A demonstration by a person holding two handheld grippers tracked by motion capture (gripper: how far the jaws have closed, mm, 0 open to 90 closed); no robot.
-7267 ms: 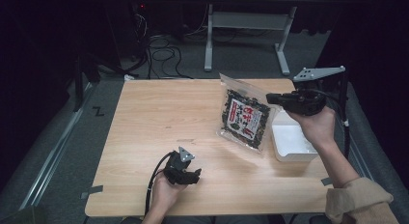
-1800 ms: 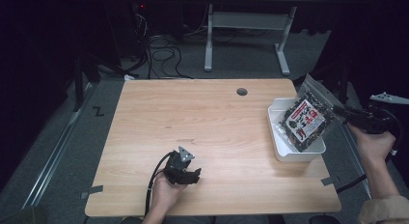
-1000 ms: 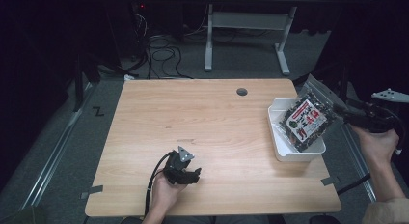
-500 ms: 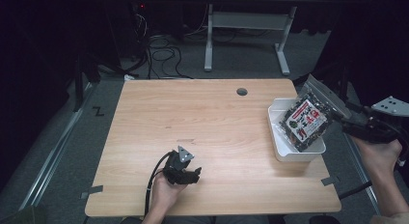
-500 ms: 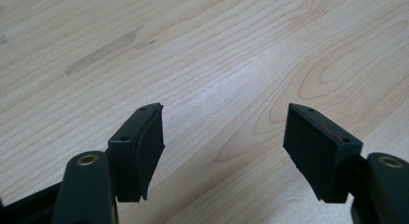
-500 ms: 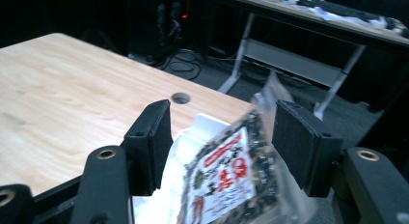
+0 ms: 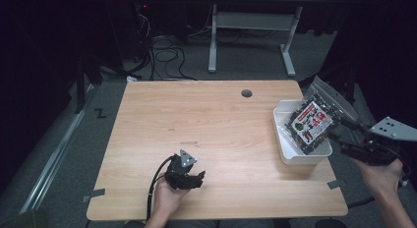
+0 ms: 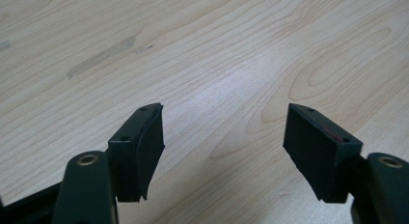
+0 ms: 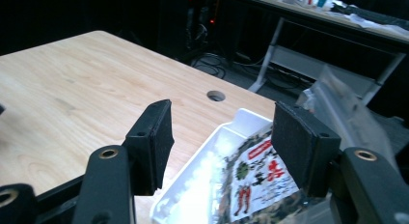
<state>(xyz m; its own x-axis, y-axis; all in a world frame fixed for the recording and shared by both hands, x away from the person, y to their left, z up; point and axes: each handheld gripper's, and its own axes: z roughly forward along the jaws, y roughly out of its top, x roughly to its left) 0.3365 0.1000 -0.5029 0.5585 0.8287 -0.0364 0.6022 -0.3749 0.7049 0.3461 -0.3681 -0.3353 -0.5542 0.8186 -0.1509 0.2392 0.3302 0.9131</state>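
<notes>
High view: a pale wooden bench [image 7: 206,125] carried a white bin [image 7: 284,139] near its right edge, with a clear snack bag [image 7: 311,121] (dark contents, red-and-white label) propped in it, tilted, its upper end leaning out past the bin's far right rim. The right claw [image 7: 342,132] sat just off the bench's right edge, close beside the bag, held in the right hand [image 7: 381,174]; whether it touched the bag could not be told from above. Right claw view showed its two black jaws spread apart with nothing between them, the snack bag [image 9: 260,180] lying in the white bin [image 9: 193,190] beyond and below the pads, so released. A round cable hole [image 7: 246,93] lay near the bench's far edge. The left claw [image 7: 196,179] rested low on the bench near the front edge, gripped by the left hand [image 7: 164,198], cable trailing back. Left claw view showed its jaws wide apart over bare wood grain [image 8: 217,64], gripping nothing.
</notes>
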